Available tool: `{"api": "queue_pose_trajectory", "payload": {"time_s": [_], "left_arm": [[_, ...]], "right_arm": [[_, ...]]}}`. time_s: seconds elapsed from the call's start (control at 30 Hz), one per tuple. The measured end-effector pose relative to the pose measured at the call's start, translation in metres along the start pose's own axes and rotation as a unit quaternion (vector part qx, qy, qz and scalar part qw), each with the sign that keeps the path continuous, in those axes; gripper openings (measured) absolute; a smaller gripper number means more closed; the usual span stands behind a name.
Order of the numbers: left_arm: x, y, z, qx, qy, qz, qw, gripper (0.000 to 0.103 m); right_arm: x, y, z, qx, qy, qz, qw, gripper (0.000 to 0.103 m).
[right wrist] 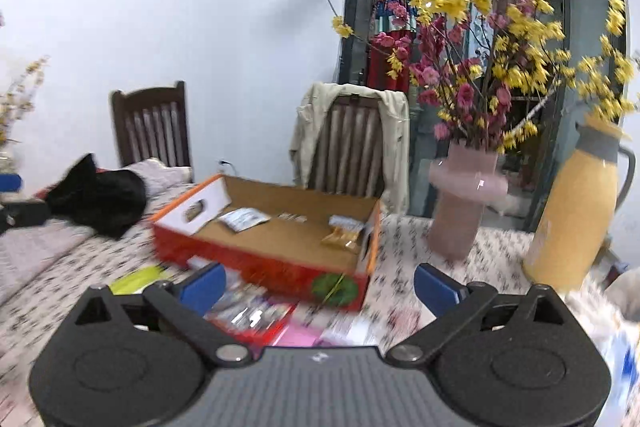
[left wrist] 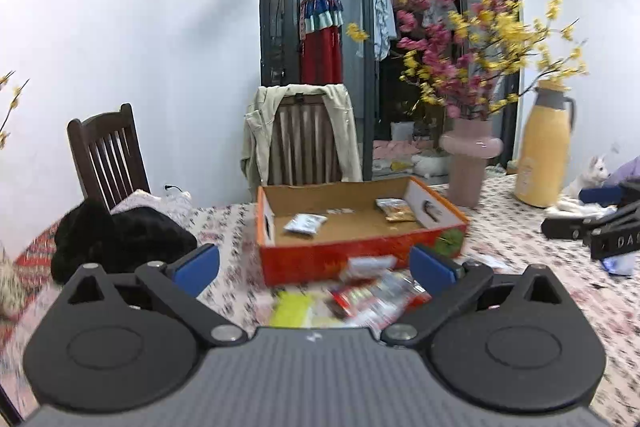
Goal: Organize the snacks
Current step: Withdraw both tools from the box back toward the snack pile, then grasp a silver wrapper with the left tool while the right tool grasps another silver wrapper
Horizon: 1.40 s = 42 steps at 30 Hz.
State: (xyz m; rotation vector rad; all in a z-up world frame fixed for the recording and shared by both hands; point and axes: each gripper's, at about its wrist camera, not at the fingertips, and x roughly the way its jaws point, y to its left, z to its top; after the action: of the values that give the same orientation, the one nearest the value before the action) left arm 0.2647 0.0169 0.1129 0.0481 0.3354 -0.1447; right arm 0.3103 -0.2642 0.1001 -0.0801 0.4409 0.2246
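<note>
An open orange cardboard box (left wrist: 344, 255) (right wrist: 256, 263) stands on the floral tablecloth. A white snack packet (left wrist: 305, 224) (right wrist: 245, 218) and a golden one (left wrist: 396, 209) (right wrist: 345, 233) lie inside it. Blurred loose snacks, red-and-white packets (left wrist: 372, 297) (right wrist: 250, 313) and a yellow-green one (left wrist: 292, 309) (right wrist: 136, 279), lie on the table in front of the box. My left gripper (left wrist: 316, 267) hangs open above these loose packets, nothing between its blue pads. My right gripper (right wrist: 320, 287) is also open and empty, in front of the box's near right corner.
A pink vase (left wrist: 470, 163) (right wrist: 464, 203) with flowering branches and a yellow thermos jug (left wrist: 542, 151) (right wrist: 576, 211) stand right of the box. A black furry bundle (left wrist: 116, 239) (right wrist: 100, 199) lies at left. Black gear (left wrist: 596, 231) sits at far right. Two chairs (left wrist: 304, 143) stand behind the table.
</note>
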Motion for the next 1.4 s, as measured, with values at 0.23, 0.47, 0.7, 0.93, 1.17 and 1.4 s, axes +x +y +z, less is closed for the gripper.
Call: {"api": "queue_pose_trajectory", "payload": {"time_s": [0.23, 0.47, 0.7, 0.93, 1.17, 1.4], "left_arm": [[-0.058, -0.025, -0.068, -0.028, 0.007, 0.006, 0.9996, 0.103], [-0.095, -0.034, -0.131, -0.027, 0.044, 0.019, 0.9985, 0.103], [-0.105, -0.035, -0.162, -0.038, 0.096, 0.007, 0.9946, 0.103], [-0.100, -0.041, -0.163, -0.028, 0.095, 0.000, 0.9951, 0.103], [-0.074, -0.037, -0.155, -0.074, 0.131, -0.053, 0.9871, 0.103], [-0.015, -0.067, -0.128, -0.066, 0.147, -0.074, 0.9841, 0.098]], "right_arm": [[-0.057, 0.008, -0.073, 0.036, 0.007, 0.016, 0.999, 0.103], [-0.104, 0.030, -0.148, 0.053, 0.013, -0.005, 0.998, 0.103], [-0.127, 0.036, -0.193, 0.093, 0.033, 0.015, 0.995, 0.103], [-0.123, 0.035, -0.194, 0.092, 0.030, 0.005, 0.995, 0.103], [-0.107, 0.034, -0.190, 0.092, 0.041, -0.002, 0.995, 0.103], [-0.083, 0.013, -0.167, 0.101, 0.051, -0.004, 0.994, 0.096]]}}
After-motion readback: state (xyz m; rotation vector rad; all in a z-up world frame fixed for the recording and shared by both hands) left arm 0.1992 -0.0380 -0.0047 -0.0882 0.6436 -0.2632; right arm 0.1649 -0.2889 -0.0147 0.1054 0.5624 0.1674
